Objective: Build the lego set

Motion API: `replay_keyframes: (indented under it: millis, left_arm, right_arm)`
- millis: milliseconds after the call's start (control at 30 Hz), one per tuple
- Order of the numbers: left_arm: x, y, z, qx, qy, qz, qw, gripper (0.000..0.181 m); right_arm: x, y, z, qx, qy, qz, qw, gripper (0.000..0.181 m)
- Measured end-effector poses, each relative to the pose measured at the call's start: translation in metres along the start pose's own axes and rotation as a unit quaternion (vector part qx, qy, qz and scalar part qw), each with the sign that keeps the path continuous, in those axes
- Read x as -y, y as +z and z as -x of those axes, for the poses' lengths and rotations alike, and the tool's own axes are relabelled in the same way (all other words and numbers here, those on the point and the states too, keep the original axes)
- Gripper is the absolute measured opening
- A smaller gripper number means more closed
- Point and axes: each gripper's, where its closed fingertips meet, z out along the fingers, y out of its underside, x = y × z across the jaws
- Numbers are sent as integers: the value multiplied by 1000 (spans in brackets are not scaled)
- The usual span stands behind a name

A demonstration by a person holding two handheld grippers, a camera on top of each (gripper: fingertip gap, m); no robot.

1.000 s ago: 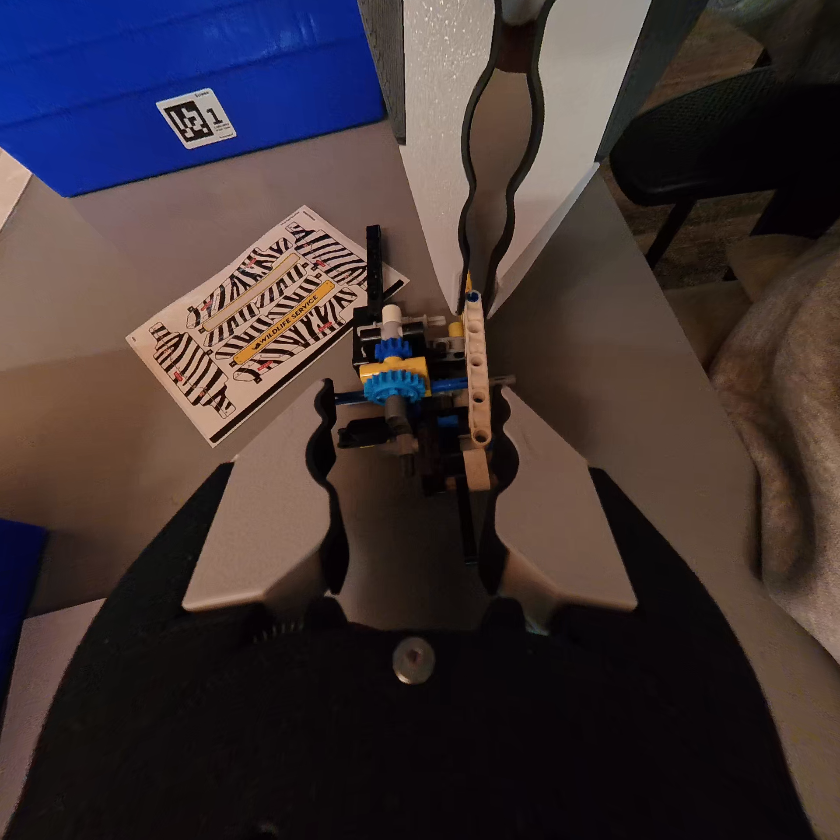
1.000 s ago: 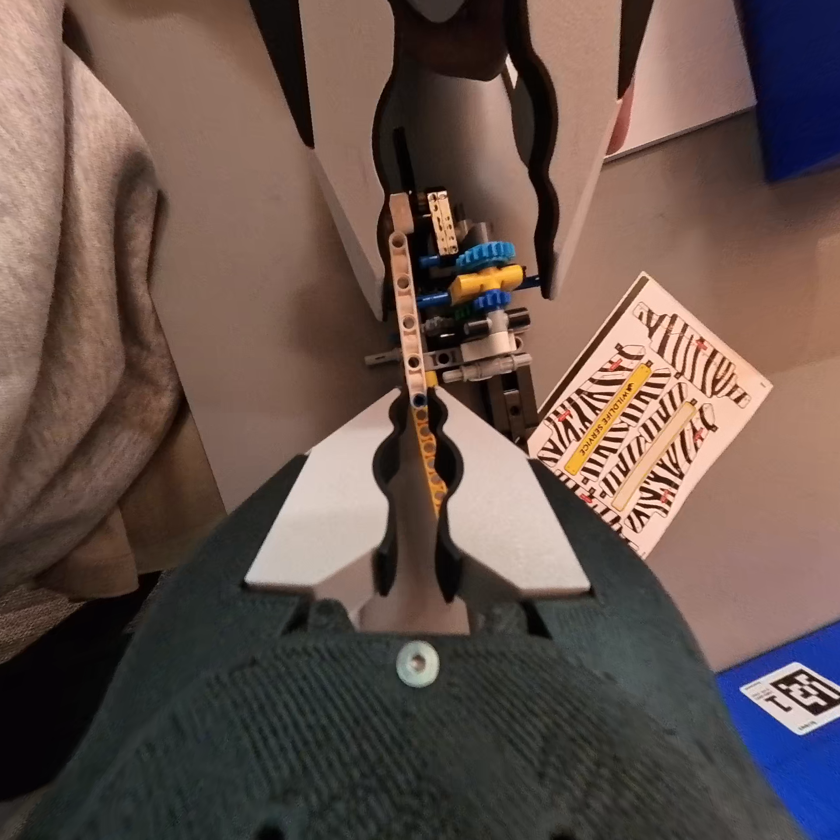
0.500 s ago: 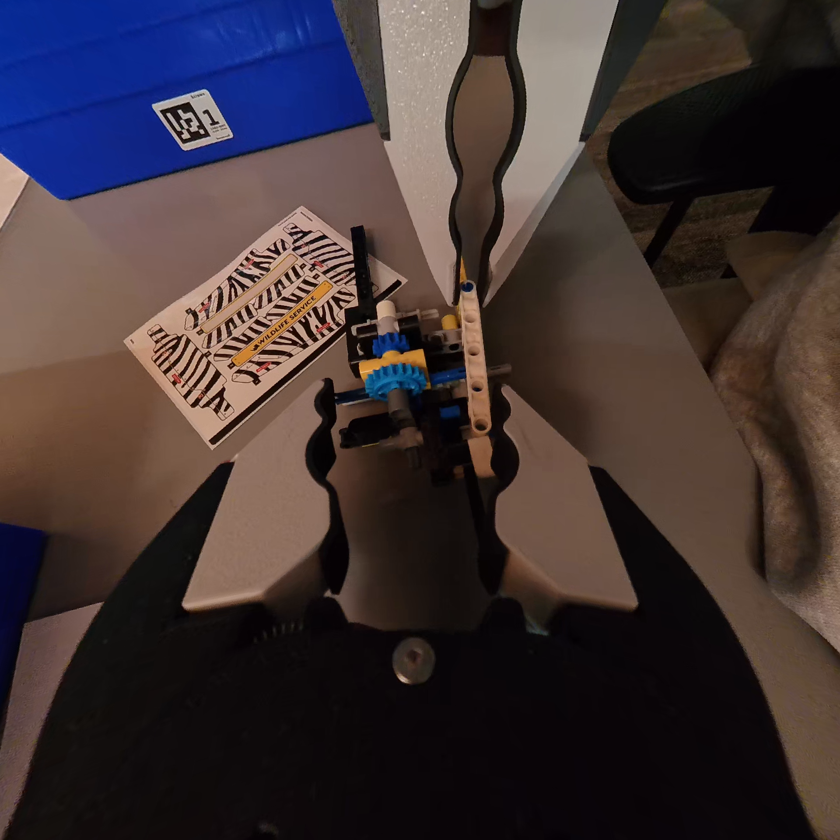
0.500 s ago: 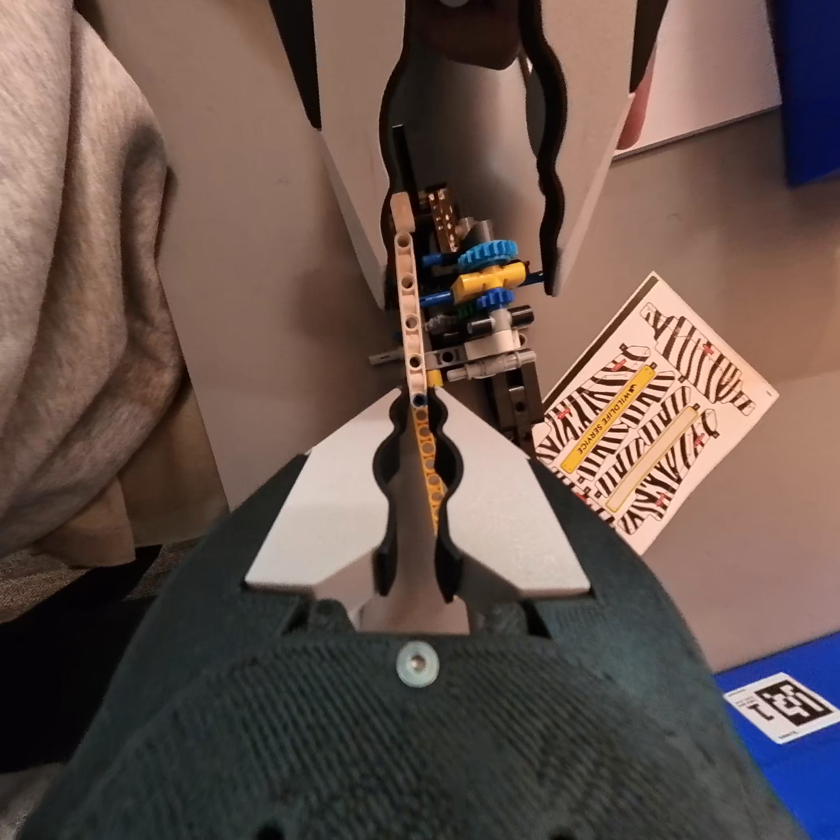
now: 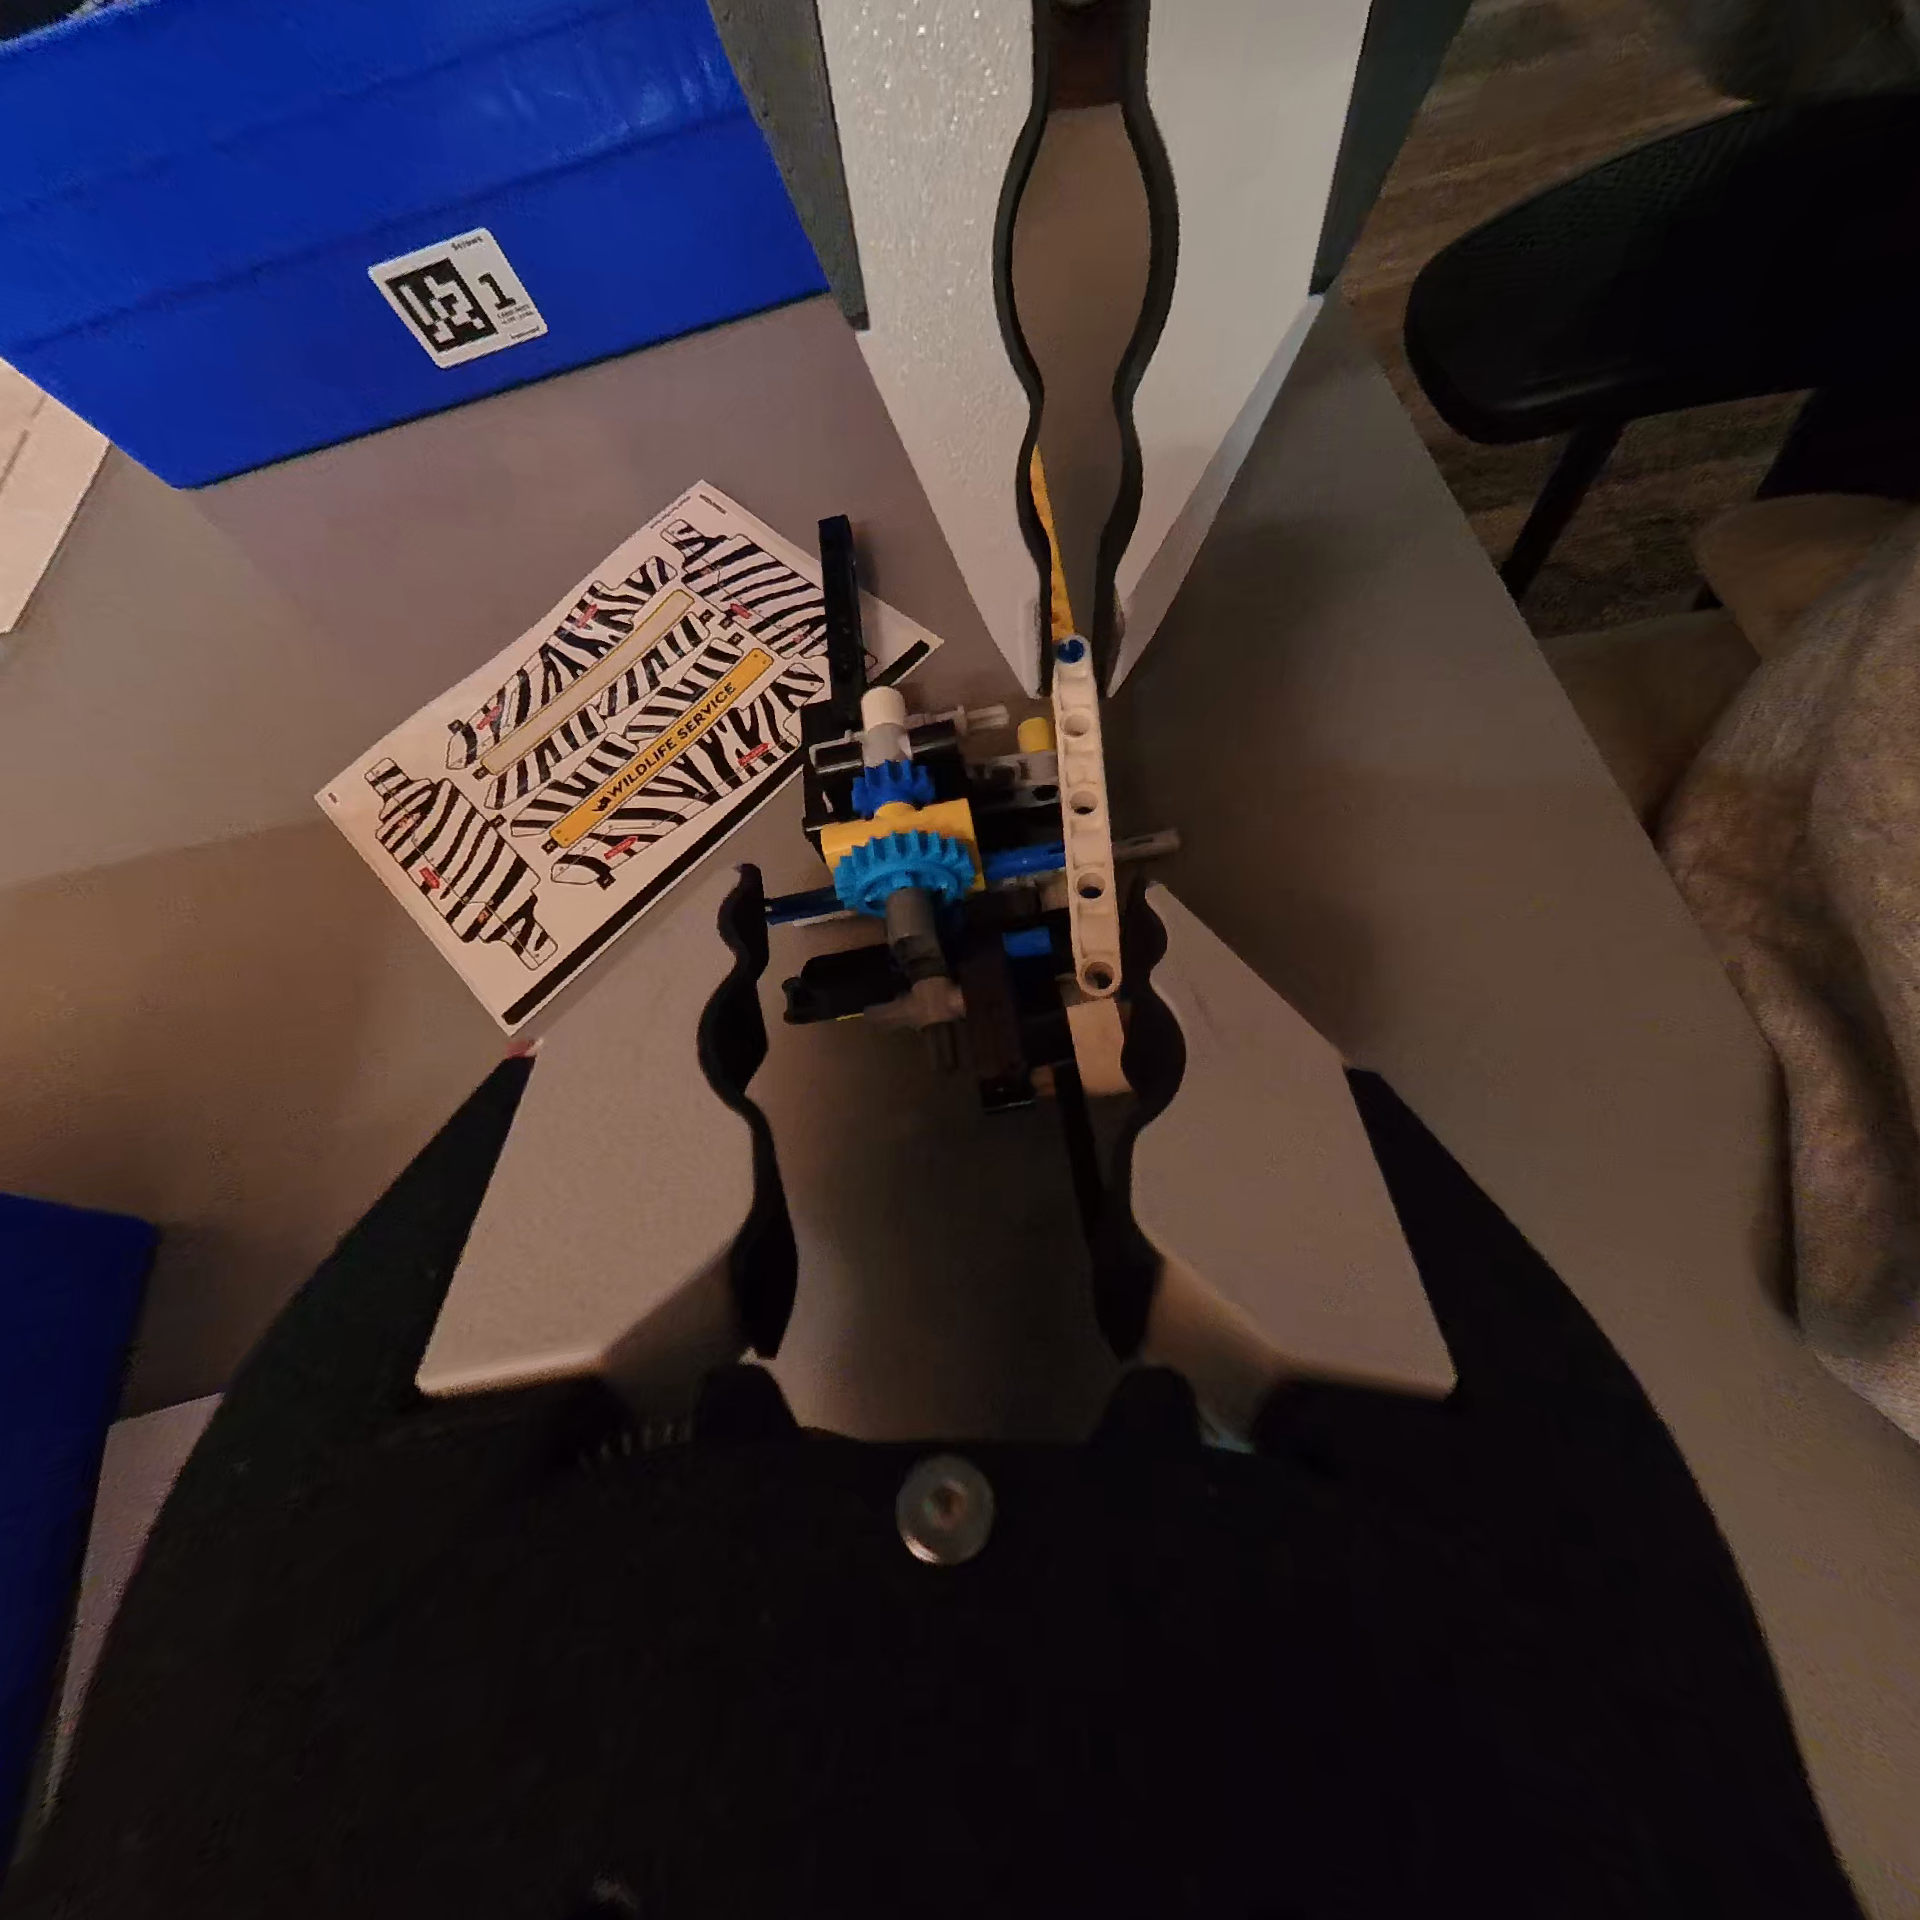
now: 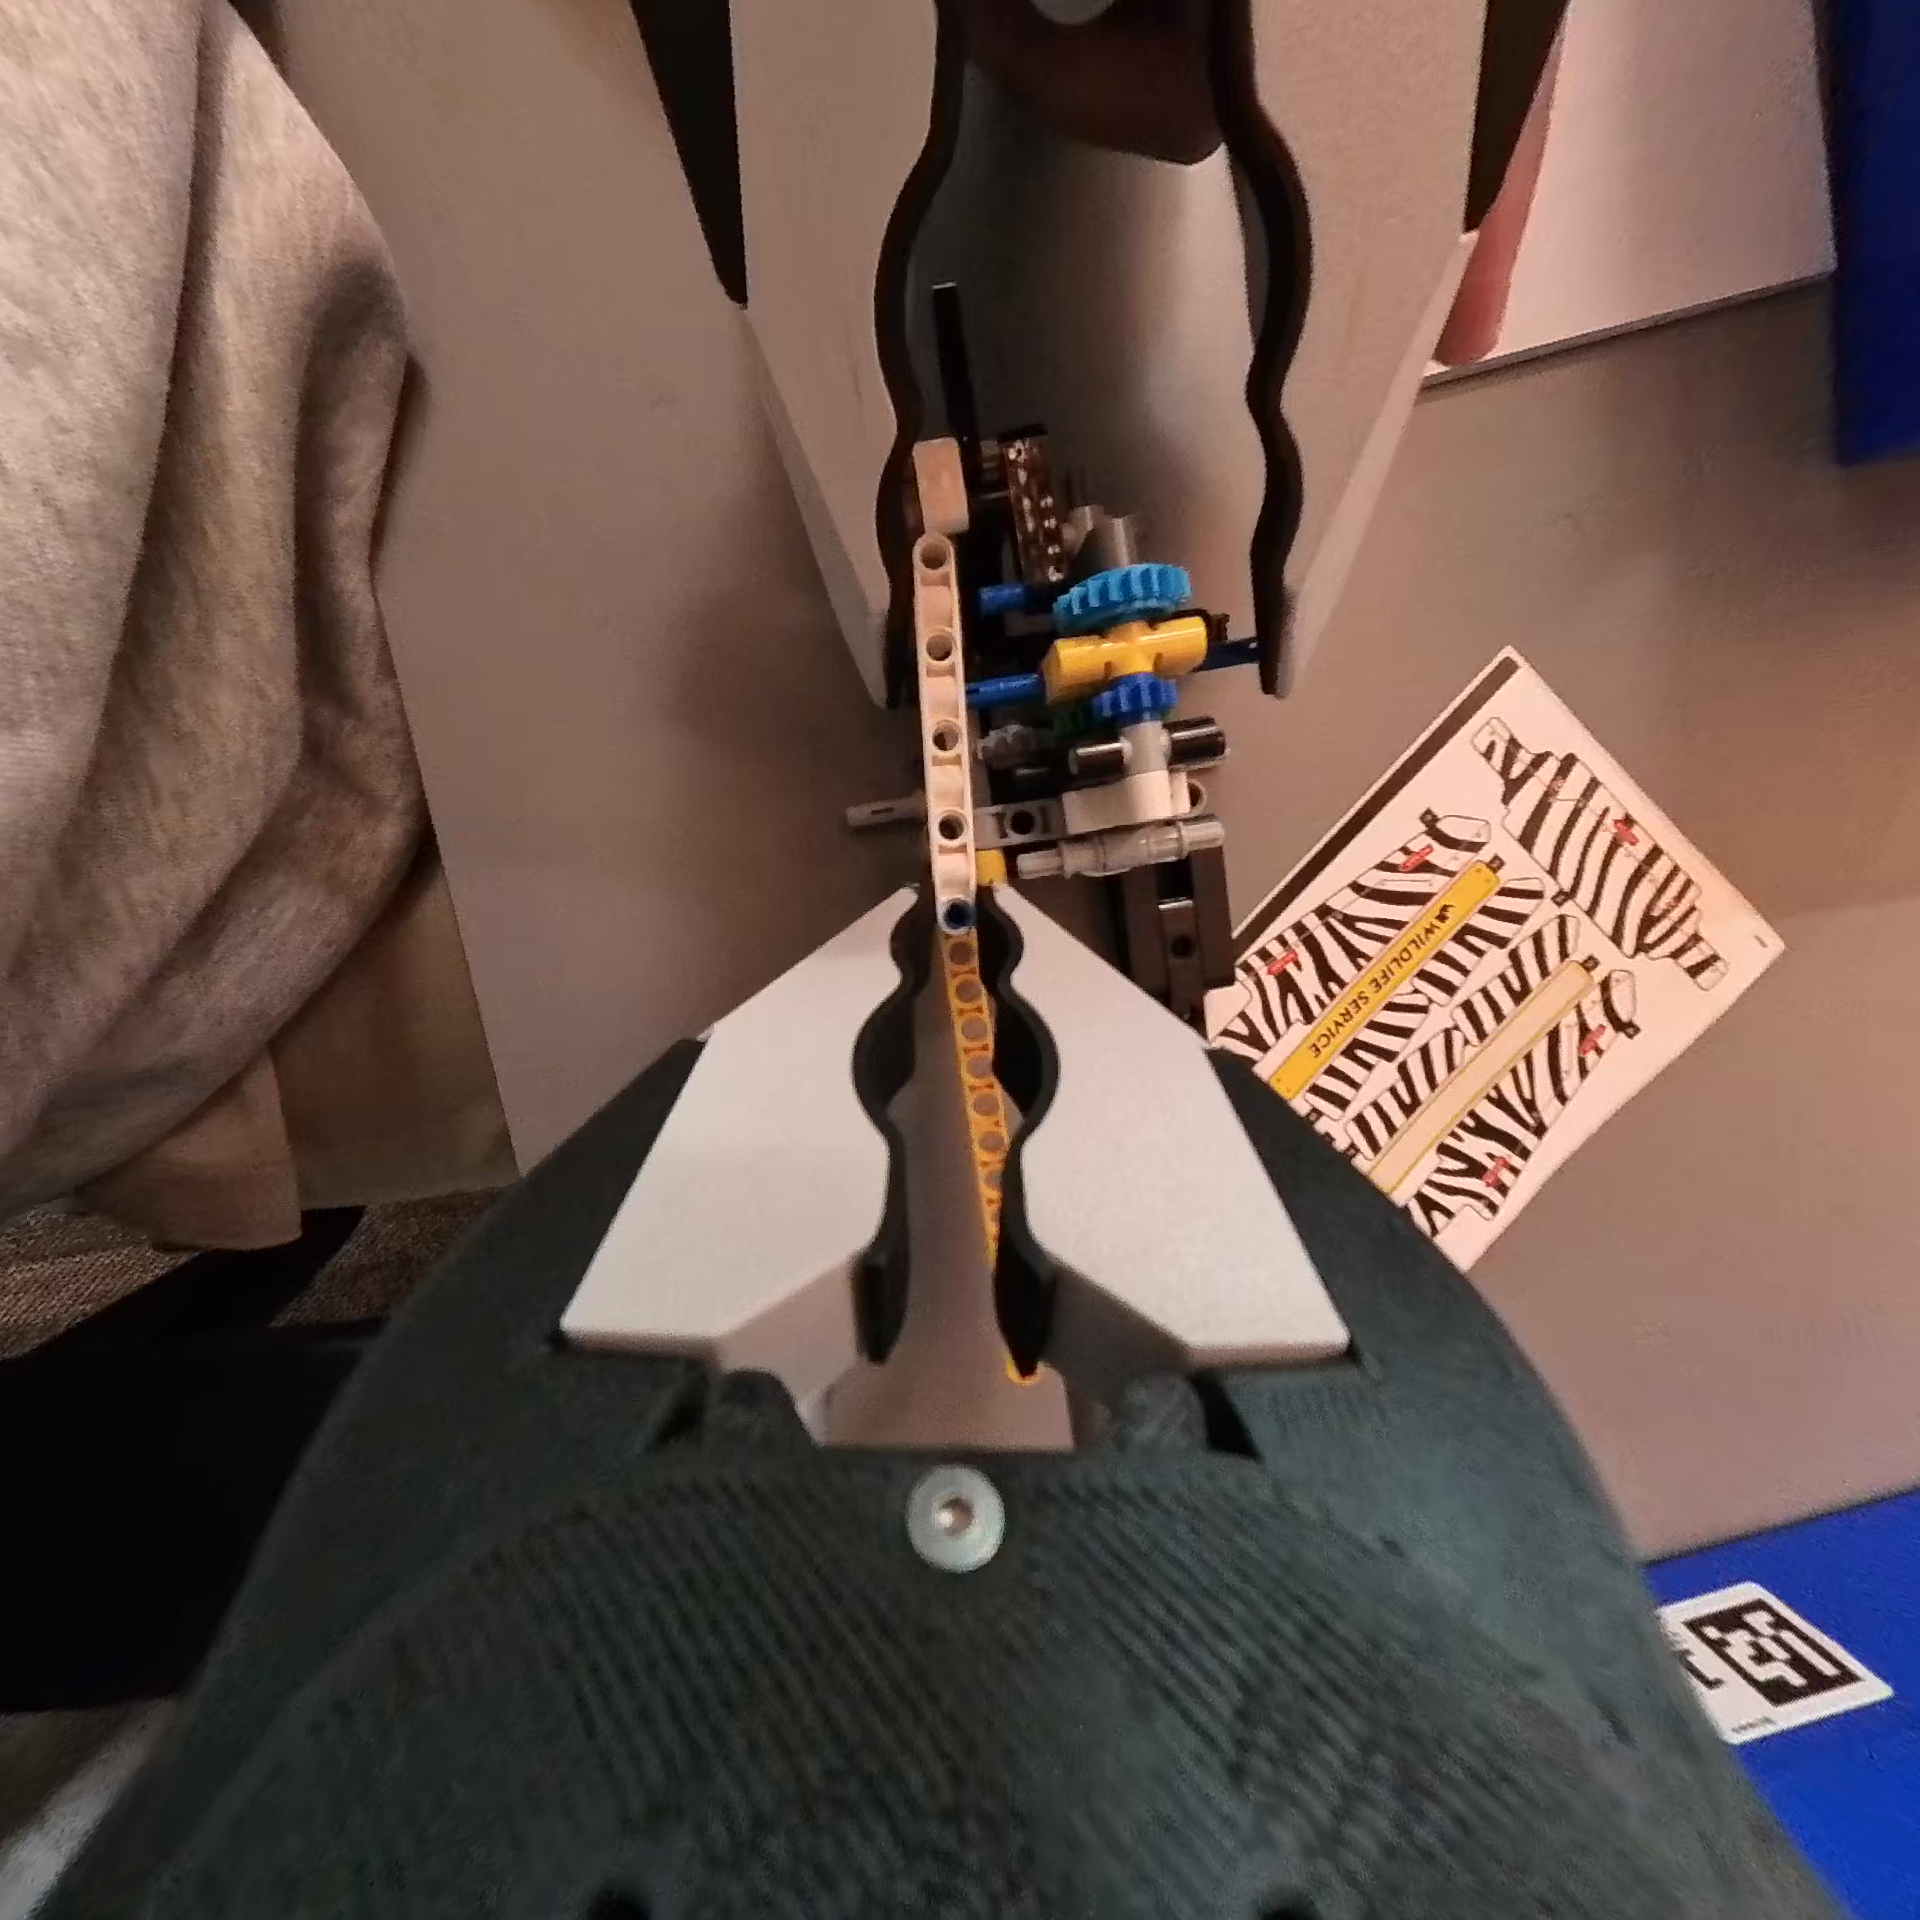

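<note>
In the left wrist view, the left gripper (image 5: 940, 935) fills the lower half of the frame with its jaws set wide around the lego assembly (image 5: 940, 883), which stands at the centre on the grey table (image 5: 1403, 831); the right-hand finger lies against the white beam (image 5: 1083, 821) on the assembly's right flank and the left-hand fingertip appears to meet a blue axle (image 5: 800, 906) poking out the other side, so the hold looks meant to brace the model, though how firm the clamp is cannot be told. The blue gear (image 5: 899, 871) and yellow block (image 5: 904, 826) face up, left clear of the fingers. The right gripper (image 5: 1075, 665) comes down from the top centre, nearly closed on a thin yellow beam (image 5: 1049, 540) whose tip meets the top end of the white beam, probably to join them there. A zebra-striped sticker sheet (image 5: 613, 758) lies flat at centre left, out of the way, and a blue bin (image 5: 312, 208) sits in the upper left. In the right wrist view, the right gripper (image 6: 951, 925) at centre pinches the yellow beam (image 6: 977, 1060) narrowly along its length, keeping it in line with the white beam (image 6: 943, 727) just above. The left gripper (image 6: 1081, 665) reaches in from the top, spread around the assembly (image 6: 1091, 707), with the sticker sheet (image 6: 1455, 987) at the right.
</note>
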Motion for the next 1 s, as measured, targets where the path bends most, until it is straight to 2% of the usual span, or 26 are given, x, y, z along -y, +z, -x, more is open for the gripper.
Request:
replay_keyframes:
  millis: [1000]
  left_arm:
    - [-1, 1, 1, 11, 22, 1, 1000, 69]
  right_arm:
    - [1, -1, -3, 14, 17, -11, 1000, 6]
